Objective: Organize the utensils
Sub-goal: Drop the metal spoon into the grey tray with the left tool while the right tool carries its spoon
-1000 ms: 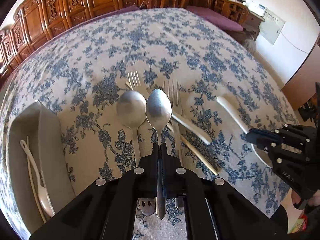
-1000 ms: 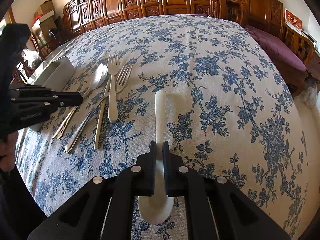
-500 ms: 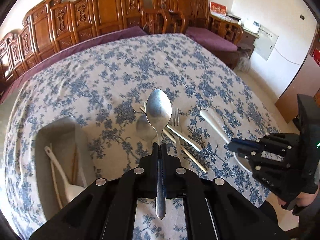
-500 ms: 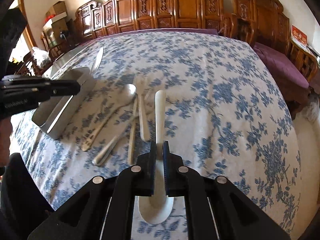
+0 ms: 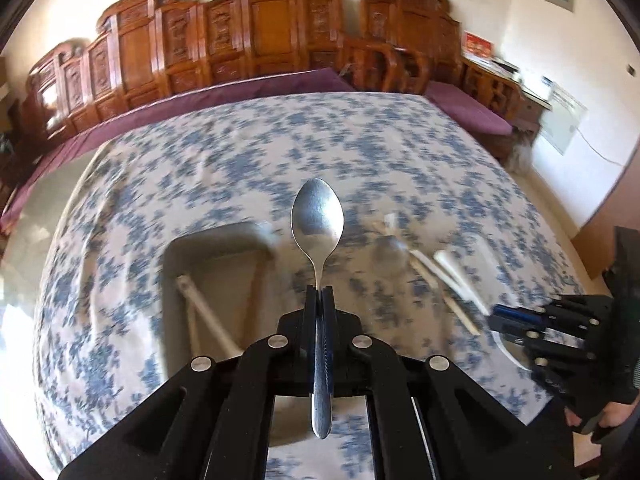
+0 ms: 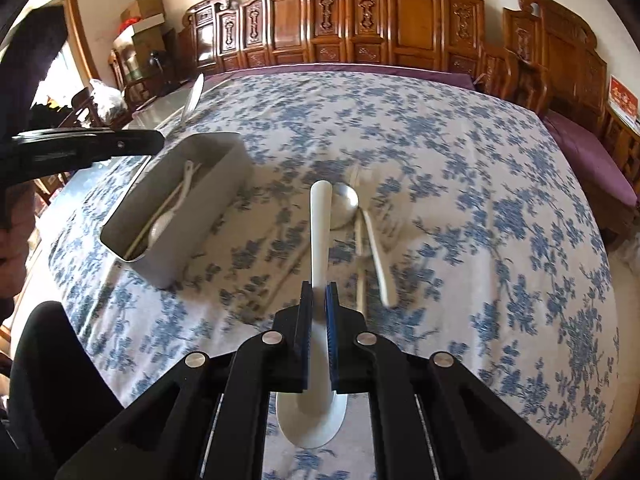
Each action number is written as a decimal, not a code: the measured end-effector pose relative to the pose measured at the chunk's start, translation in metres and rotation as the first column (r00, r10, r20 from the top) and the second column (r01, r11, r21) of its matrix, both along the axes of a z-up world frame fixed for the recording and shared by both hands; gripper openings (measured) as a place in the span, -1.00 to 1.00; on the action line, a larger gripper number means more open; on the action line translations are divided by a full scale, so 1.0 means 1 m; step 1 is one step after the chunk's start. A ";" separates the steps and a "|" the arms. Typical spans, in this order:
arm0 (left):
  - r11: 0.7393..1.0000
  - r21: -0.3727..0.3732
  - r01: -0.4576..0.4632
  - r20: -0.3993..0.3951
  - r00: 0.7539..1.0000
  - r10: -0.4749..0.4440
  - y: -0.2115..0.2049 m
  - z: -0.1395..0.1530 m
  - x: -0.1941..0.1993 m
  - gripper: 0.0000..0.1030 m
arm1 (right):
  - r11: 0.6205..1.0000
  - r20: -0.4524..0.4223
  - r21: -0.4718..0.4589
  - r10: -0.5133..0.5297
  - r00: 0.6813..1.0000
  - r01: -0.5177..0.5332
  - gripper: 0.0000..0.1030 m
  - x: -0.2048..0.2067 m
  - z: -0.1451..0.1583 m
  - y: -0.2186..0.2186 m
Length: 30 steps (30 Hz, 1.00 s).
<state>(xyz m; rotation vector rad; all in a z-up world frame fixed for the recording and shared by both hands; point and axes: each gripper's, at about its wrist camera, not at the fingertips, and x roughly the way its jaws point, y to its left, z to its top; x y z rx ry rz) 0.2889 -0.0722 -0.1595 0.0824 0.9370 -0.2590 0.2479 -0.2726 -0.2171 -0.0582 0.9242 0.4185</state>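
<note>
My left gripper [image 5: 319, 300] is shut on the handle of a metal spoon [image 5: 317, 216], held in the air, bowl forward, near the right wall of the grey utensil box [image 5: 212, 240]. My right gripper [image 6: 319, 300] is shut on a white plastic spoon [image 6: 320, 232], handle forward, bowl at the back, above the table. The grey box [image 6: 224, 184] holds a white spoon [image 6: 168, 216] and chopsticks. A second metal spoon [image 6: 344, 204], forks [image 6: 380, 256] and chopsticks lie on the cloth ahead of the right gripper.
The table has a blue floral cloth [image 6: 460, 152]. Carved wooden chairs [image 6: 400, 12] ring the far side. The left gripper shows at the left of the right wrist view [image 6: 92, 144]; the right gripper shows in the left wrist view [image 5: 560, 328].
Both grippers have lifted their spoons off the table and risen. The left gripper has swung left toward the grey box; the right has also turned toward it.
</note>
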 end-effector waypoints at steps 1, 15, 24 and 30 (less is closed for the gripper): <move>1.000 0.001 -0.019 -0.006 1.000 0.019 0.010 -0.004 0.003 -0.96 | 1.000 0.002 0.004 0.008 1.000 -0.008 -0.84 0.000 0.002 0.005; 0.990 0.053 -0.129 -0.130 0.982 0.135 0.062 -0.071 0.026 -0.96 | 0.996 0.020 0.050 0.068 0.997 -0.069 -0.84 0.005 0.017 0.050; 0.991 0.073 -0.110 -0.169 0.978 0.121 0.061 -0.084 0.026 -0.95 | 0.995 0.023 0.052 0.090 0.996 -0.091 -0.84 0.012 0.025 0.070; 0.992 0.052 -0.115 -0.128 0.984 0.121 0.073 -0.066 0.015 -0.85 | 0.993 0.024 0.056 0.099 0.995 -0.100 -0.84 0.017 0.030 0.087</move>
